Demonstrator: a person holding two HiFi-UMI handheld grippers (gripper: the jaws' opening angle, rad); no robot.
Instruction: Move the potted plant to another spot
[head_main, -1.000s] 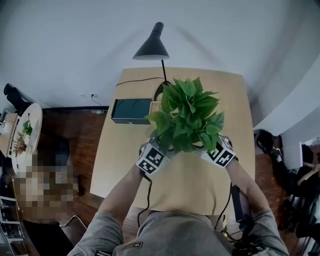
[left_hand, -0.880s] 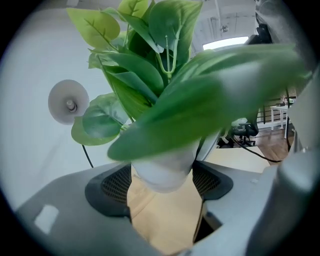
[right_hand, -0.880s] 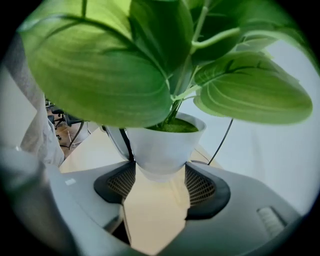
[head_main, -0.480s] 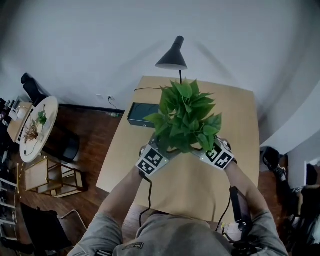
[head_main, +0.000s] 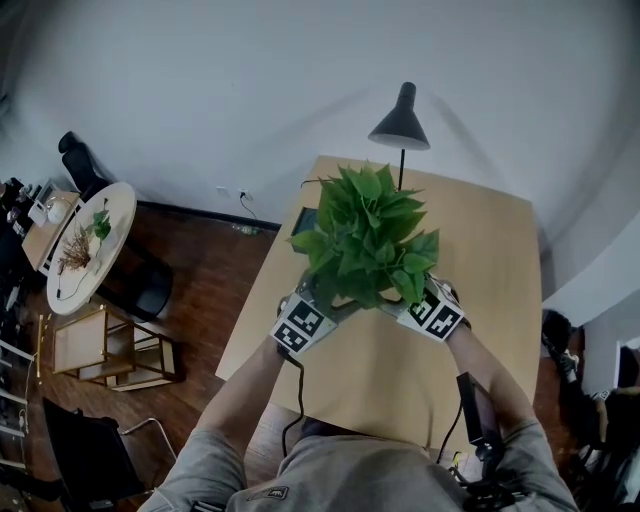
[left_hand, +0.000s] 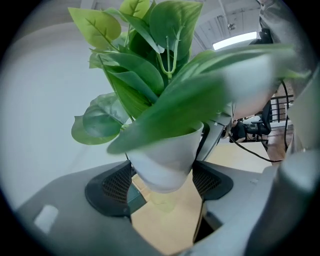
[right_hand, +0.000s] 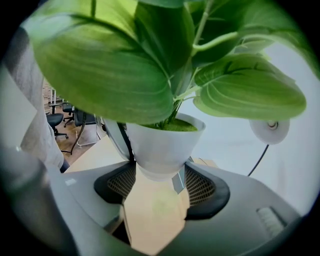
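Wood floor and pale wall frame the desk (head_main: 480, 260) in the head view, with a black lamp (head_main: 400, 120) at its far edge. Over the middle, the potted plant (head_main: 368, 235) hangs between the left gripper (head_main: 315, 308) and right gripper (head_main: 425, 305), but from up here the leaves bury the pot and both sets of jaws. The gripper views fill that in: each pair of jaws stands wide, pads pressed on the lower sides of the white pot (left_hand: 165, 160), and its base is clear above the desk. A blurred leaf sweeps across the left gripper view, and a dark box (head_main: 303, 222) behind the foliage is mostly covered.
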